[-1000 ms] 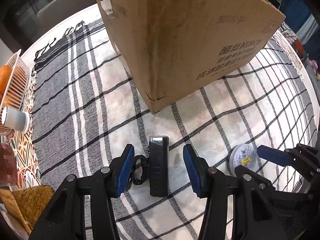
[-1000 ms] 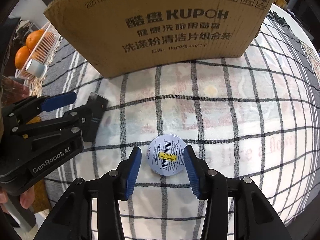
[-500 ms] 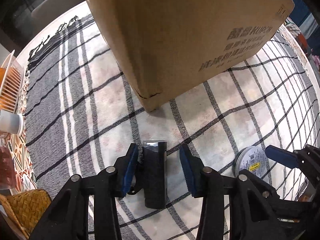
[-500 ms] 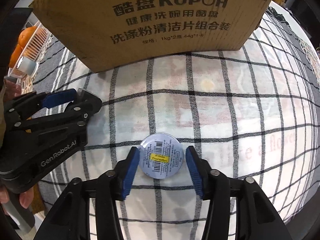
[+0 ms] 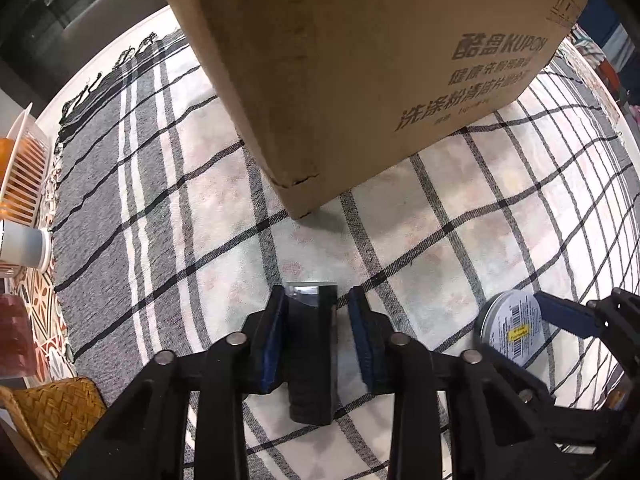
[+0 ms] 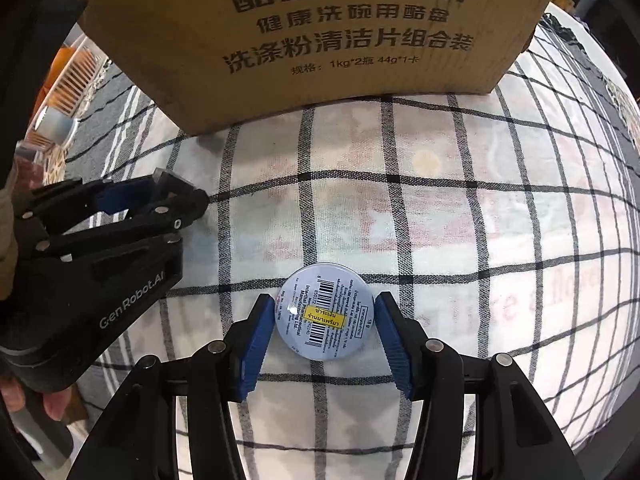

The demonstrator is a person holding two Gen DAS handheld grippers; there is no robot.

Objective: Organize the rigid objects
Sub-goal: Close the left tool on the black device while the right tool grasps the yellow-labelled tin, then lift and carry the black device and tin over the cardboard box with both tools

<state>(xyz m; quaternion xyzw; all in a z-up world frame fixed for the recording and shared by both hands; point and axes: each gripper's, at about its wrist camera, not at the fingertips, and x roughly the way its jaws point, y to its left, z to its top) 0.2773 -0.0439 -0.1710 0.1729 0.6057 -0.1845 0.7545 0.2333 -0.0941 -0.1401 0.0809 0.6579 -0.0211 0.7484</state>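
- The left claw [image 5: 316, 332] straddles a black block [image 5: 311, 356] lying flat on the checked cloth [image 5: 208, 208]. Its left blue pad touches the block's side, while the right pad stands just clear with a sliver of cloth between, so the fingers are spread rather than pinching.
- The block's long axis runs along the fingers, pointing away from the camera toward the cardboard box [image 5: 360, 60]. Its far end carries a shiny clear face; whether that is a lens or a screen I cannot tell.
- The right claw [image 6: 324, 330] brackets a round tin [image 6: 324, 318] that sits flat on the cloth, label and barcode upward. The left pad looks pressed to the rim and the right pad is at or just off it; the view is too curved to say whether it grips.
- The tin has no long axis; its printed lines run across, from one finger to the other.
- Tin and block lie near each other in front of the box on the worktop.
- Beyond, the box stands upright on the cloth, one corner pointing toward the block.
- At far left, a white slatted basket [image 5: 22, 168] and a small white cup [image 5: 24, 245] sit off the cloth.
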